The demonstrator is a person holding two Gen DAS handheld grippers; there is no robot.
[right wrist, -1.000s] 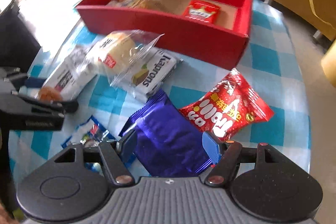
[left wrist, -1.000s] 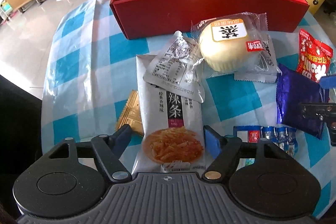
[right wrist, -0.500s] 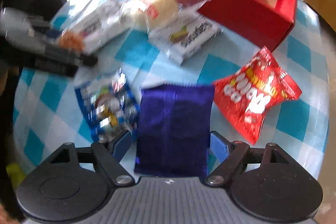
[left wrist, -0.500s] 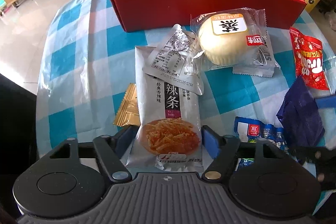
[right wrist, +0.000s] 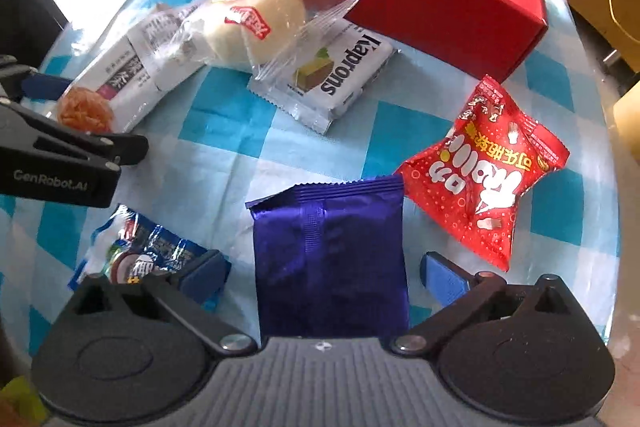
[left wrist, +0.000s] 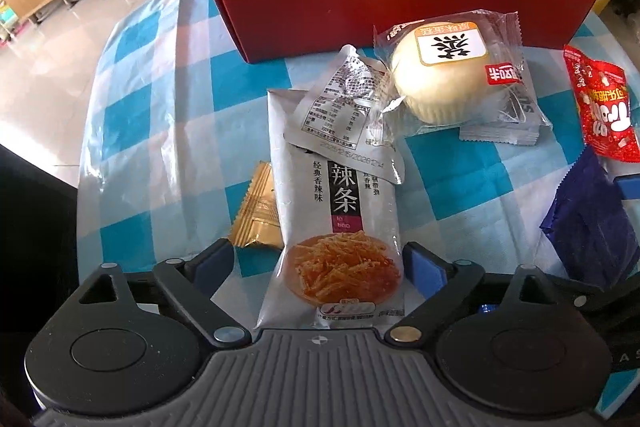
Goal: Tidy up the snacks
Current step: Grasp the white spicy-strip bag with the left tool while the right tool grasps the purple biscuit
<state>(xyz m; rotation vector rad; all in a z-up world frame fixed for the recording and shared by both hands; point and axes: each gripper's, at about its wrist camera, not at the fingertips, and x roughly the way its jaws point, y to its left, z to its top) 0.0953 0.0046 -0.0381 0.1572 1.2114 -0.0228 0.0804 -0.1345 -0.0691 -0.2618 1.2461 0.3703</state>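
Two pickups are being set up at once; neither packet is gripped yet.

The left hand-held gripper (left wrist: 318,263) is pointed steeply down over the silver spicy-strip packet (left wrist: 338,227), which lies flat on the checked counter (left wrist: 160,131). Its jaws are opening, with the packet's near end between them; the right pad appears just beside the packet's edge, the left pad stands apart. A crumpled silver sachet (left wrist: 344,111) overlaps the packet's far end, and a gold wrapper (left wrist: 256,215) lies just beside it.

The right hand-held gripper (right wrist: 324,271) is likewise spread and opening, with the blue-purple foil packet (right wrist: 330,255) between its fingers and clear of both pads. A red candy bag (right wrist: 488,175) touches that packet's far corner.

The red box (left wrist: 400,15), judged to be the destination, already holds at least two items at the far side of the counter. A wrapped bun (left wrist: 444,79) resting on a Kaprons wafer pack (right wrist: 340,75), and a small blue packet (right wrist: 140,255), remain outside.

Next, each pair of jaws would have to close squarely across its packet. The sachet is likely to be dragged along when the spicy-strip packet is lifted.
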